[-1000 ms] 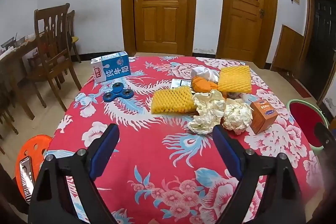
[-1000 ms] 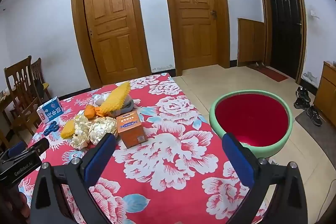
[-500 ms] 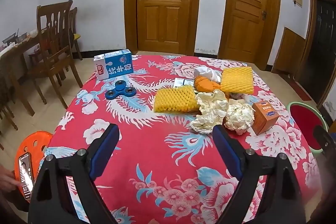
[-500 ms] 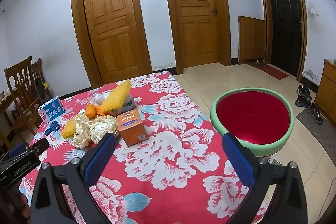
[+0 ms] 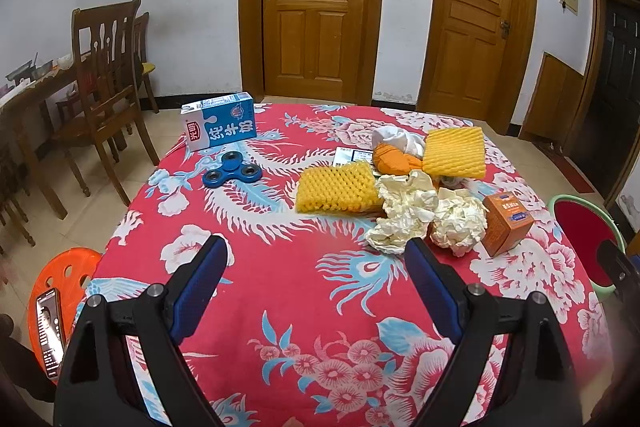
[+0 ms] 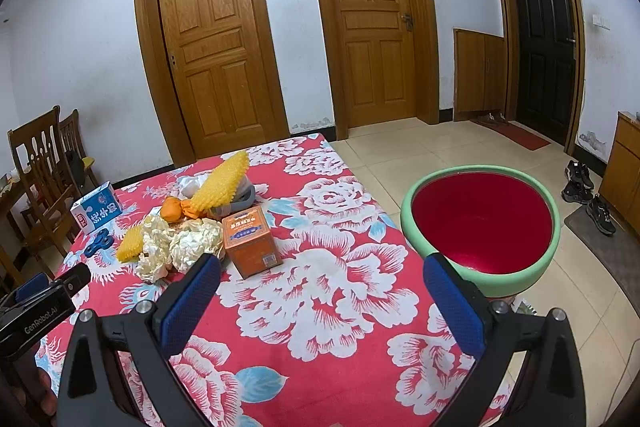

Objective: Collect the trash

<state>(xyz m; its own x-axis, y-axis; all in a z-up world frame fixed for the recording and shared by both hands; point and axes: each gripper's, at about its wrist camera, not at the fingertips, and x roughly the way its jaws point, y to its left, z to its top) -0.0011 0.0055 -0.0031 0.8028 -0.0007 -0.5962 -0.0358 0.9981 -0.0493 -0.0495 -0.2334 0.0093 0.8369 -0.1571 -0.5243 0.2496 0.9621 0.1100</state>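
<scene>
Crumpled paper (image 5: 404,215) just beyond left tongs (image 5: 316,255)

Through the left wrist camera I see my left gripper (image 5: 316,277) spread wide over the red floral tablecloth (image 5: 280,287), with two crumpled paper balls (image 5: 404,211) just beyond its right finger, beside an orange box (image 5: 507,223).

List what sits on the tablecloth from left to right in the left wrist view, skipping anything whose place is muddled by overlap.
Milk carton → blue fidget spinner → yellow foam net lying flat → crumpled paper ball → orange box → red basin with a green rim, off the table's right edge.
</scene>
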